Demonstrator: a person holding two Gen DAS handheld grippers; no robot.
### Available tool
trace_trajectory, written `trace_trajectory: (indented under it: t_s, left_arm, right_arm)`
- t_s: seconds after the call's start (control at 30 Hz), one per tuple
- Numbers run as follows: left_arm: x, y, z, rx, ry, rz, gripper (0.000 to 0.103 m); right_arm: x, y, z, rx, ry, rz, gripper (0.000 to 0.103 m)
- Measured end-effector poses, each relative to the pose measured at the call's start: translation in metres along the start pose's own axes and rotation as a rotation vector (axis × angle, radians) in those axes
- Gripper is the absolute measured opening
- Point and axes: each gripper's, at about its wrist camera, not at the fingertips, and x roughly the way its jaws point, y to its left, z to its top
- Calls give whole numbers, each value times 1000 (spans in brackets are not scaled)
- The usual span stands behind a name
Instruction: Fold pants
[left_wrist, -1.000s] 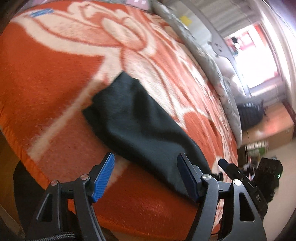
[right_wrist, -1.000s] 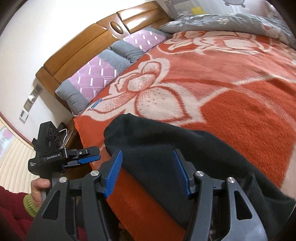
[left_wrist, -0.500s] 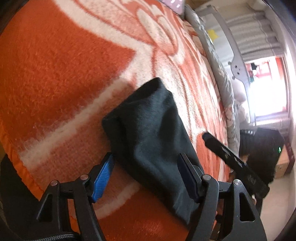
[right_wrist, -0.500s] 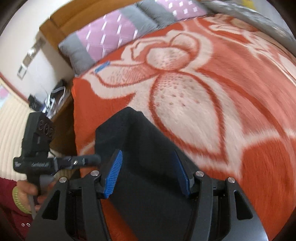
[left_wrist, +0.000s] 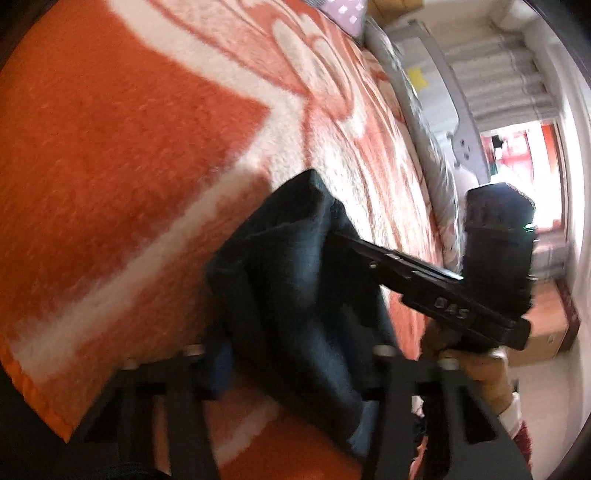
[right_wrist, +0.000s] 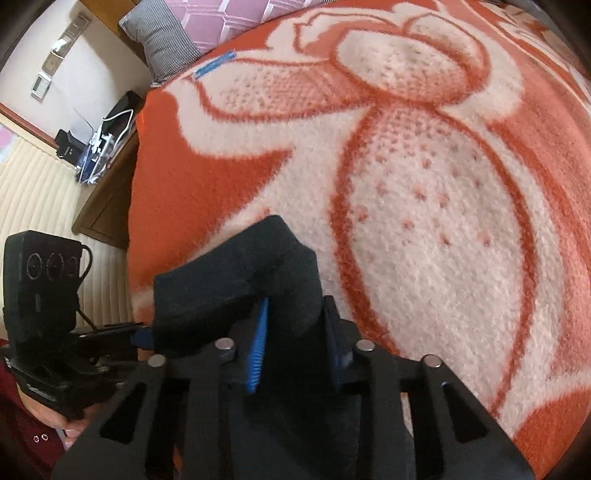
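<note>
Over blanket (right_wrist: 443, 221), hand-held grippers (right_wrist: 295, 332) pinching pants (right_wrist: 240, 277)

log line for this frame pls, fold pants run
step: grasp pants end | right gripper: shut on pants | left gripper: around pants, closure unclear | pants: edge lifted off orange blanket

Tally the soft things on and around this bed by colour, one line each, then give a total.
Dark: 1, the pants, held at one end by the right gripper and the left gripper
Orange and cream: 1, the blanket
Purple and grey: 1, the pillow
Grey: 1, the quilt
Total: 4
</note>
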Motion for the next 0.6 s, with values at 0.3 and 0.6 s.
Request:
trace_trajectory:
  t_s: [0.3, 0.6]
  left_arm:
    - [-24, -47, -5, 163, -42, -70, 20]
    - [-49, -134, -35, 376, -15, -203, 20]
  right_arm:
    - [-65, -4, -25, 73, -215, 69, 18]
    - [-153, -4, -81, 156, -468, 111, 18]
